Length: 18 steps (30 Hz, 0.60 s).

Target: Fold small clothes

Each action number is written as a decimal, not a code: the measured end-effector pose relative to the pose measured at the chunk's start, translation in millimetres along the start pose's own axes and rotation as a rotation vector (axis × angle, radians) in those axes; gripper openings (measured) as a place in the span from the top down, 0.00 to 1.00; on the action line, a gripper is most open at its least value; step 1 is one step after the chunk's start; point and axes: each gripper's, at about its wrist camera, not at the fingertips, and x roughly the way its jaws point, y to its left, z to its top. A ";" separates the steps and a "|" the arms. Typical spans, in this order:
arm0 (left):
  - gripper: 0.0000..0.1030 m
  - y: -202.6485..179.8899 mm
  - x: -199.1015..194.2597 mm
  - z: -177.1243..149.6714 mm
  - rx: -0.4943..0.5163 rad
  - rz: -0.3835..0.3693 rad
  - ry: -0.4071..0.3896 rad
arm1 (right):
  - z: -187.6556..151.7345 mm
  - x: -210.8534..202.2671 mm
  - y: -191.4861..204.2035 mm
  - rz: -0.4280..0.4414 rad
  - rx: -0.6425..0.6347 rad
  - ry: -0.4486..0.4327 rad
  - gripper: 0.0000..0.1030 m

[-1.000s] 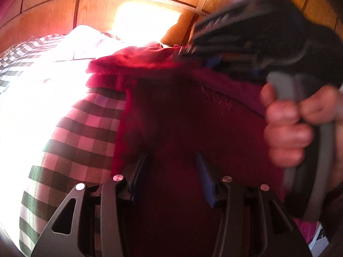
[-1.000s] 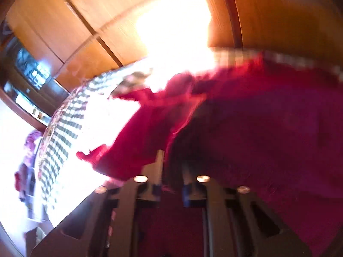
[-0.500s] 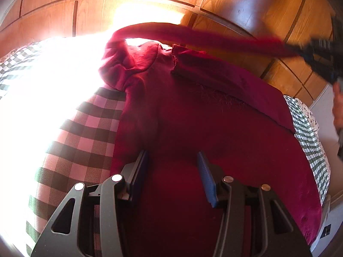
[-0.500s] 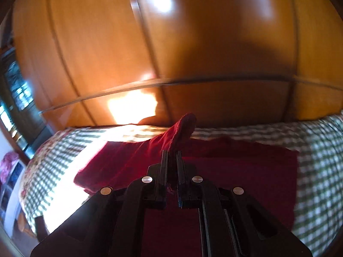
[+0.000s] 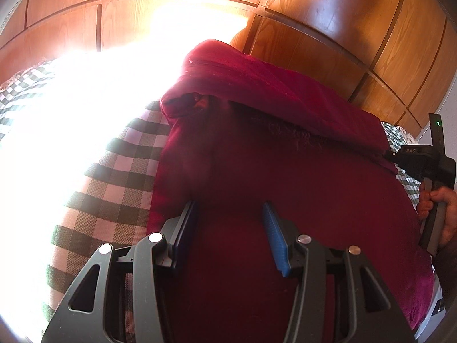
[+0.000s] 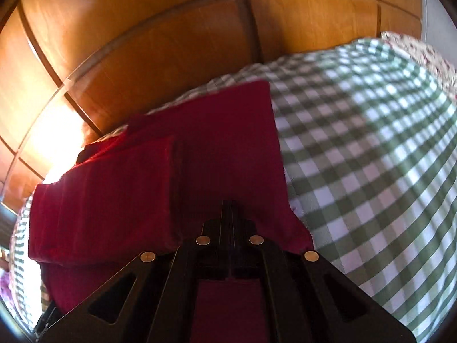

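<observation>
left wrist view looks down past the left gripper [image 5: 230,214], whose blue-padded jaws stand apart with nothing pinched between them; they hover over the near part of a dark red garment [image 5: 300,188] spread on a green-and-white checked bedcover [image 5: 114,177]. the garment's far portion is folded toward the right, forming a thick fold [image 5: 271,94] that runs from the bright sunlit patch at the far left down to the right edge of the view. there the right gripper [image 5: 405,157] meets the end of that fold, held by a person's hand [image 5: 440,208] wrapped around its handle. wooden panels [image 5: 328,14] rise behind the bed. right wrist view shows the right gripper's jaws pressed fully together over the red cloth; whether fabric is caught between them cannot be told. here the folded layer [image 6: 108,188] lies on the left, and checked bedcover stretches away to the right.
</observation>
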 end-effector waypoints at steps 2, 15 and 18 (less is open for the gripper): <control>0.54 0.0 0.9 -0.2 0.000 0.001 0.000 | 0.2 -5.5 -2.4 0.066 0.036 0.000 1.00; 0.53 -0.9 1.5 0.4 0.003 0.004 0.000 | -7.1 -23.2 18.6 0.223 0.077 -0.039 0.20; 0.53 -0.9 1.4 0.4 0.006 0.005 0.001 | -7.6 -7.6 34.2 0.198 0.025 0.007 0.36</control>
